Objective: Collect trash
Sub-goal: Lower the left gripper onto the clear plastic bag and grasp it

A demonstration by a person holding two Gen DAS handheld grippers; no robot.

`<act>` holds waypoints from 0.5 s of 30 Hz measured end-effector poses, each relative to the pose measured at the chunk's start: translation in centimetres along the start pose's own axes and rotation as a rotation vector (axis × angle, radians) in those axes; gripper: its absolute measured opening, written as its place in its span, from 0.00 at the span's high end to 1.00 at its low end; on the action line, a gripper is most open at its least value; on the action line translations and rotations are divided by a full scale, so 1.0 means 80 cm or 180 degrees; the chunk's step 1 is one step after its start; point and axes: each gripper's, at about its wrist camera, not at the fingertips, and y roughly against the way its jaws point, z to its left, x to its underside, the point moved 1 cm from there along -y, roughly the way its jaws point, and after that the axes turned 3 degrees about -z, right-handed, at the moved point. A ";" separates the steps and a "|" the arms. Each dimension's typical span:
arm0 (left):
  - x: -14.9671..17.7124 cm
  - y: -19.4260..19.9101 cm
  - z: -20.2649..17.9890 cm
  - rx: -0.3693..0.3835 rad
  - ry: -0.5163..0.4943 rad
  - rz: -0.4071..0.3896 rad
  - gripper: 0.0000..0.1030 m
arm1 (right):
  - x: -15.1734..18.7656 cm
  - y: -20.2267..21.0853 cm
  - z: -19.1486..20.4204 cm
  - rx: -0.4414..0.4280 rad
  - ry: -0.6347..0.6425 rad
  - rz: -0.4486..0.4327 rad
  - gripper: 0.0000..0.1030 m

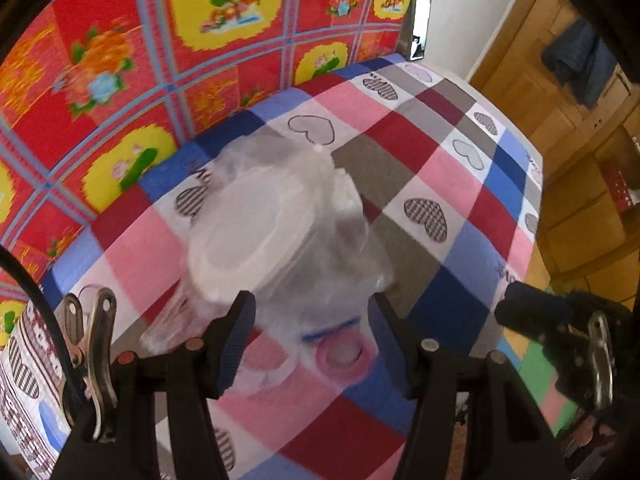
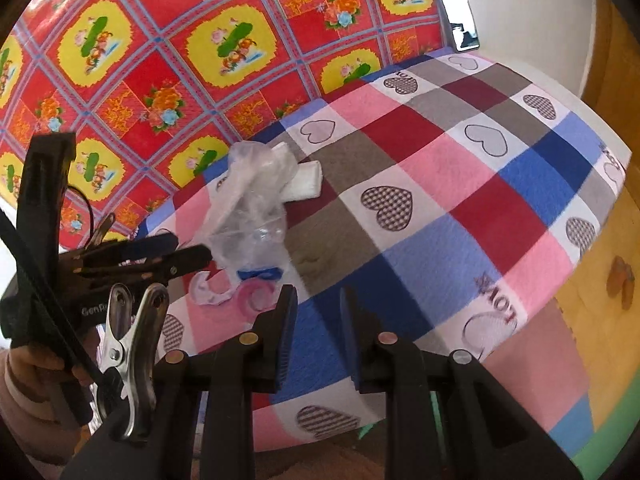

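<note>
A heap of trash lies on the checked heart-pattern cloth (image 1: 420,132) of the table. It is a crumpled clear plastic bag (image 1: 288,216) over a white round lid, with a pink-rimmed ring (image 1: 344,354) on the near side. My left gripper (image 1: 312,312) hangs above the heap, open wide, its fingers on either side of the bag's near end without pressing it. In the right wrist view the bag (image 2: 248,200), a white tissue (image 2: 306,182), a blue piece (image 2: 258,272) and the pink ring (image 2: 256,294) show. My right gripper (image 2: 318,304) stands slightly open and empty, short of the heap.
A red floral cloth (image 1: 180,52) hangs behind the table. A phone-like device (image 2: 458,12) leans at the back corner. The table's edge falls away on the right to coloured floor mats (image 2: 600,360), with wooden doors (image 1: 540,92) beyond. A hand (image 2: 32,364) holds the left gripper (image 2: 188,250).
</note>
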 end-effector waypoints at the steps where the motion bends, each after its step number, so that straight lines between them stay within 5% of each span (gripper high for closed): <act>1: -0.006 -0.007 -0.004 -0.0037 -0.0005 0.0015 0.40 | -0.004 -0.004 -0.006 -0.0021 0.0029 0.0019 0.77; 15: -0.053 -0.071 0.001 -0.0690 0.0114 0.0147 0.40 | -0.060 -0.052 -0.068 -0.0457 0.0194 0.0279 0.77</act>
